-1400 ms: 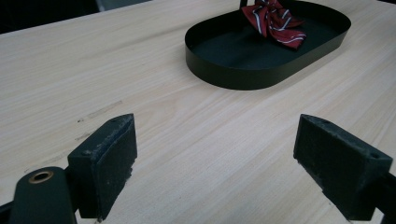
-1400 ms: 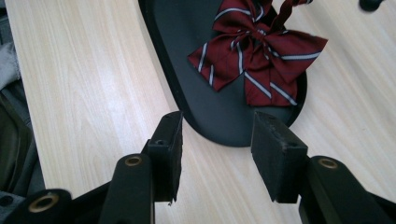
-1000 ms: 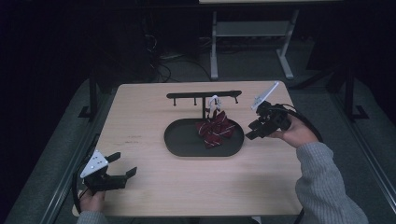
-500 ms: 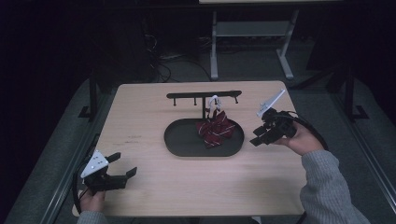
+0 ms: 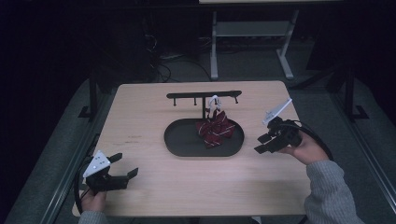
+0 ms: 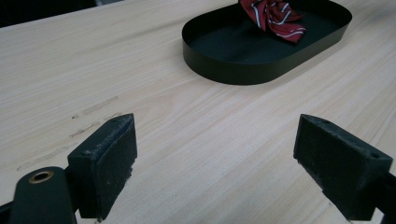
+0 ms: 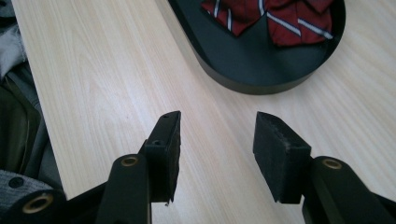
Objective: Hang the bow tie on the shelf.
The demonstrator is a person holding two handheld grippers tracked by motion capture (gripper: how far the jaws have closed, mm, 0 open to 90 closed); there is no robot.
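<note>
I see my left tongs [image 5: 122, 166] spread wide and empty, low over the near left corner of the wooden surface [image 5: 140, 116]. My right tongs [image 5: 262, 143] are parted too, holding nothing, just right of the black oval tray [image 5: 182, 142]. A red striped cloth [image 5: 215, 130], possibly a tie, lies in the tray's far right part, and it seems to hang from the black rack [image 5: 203, 95] behind.
</note>
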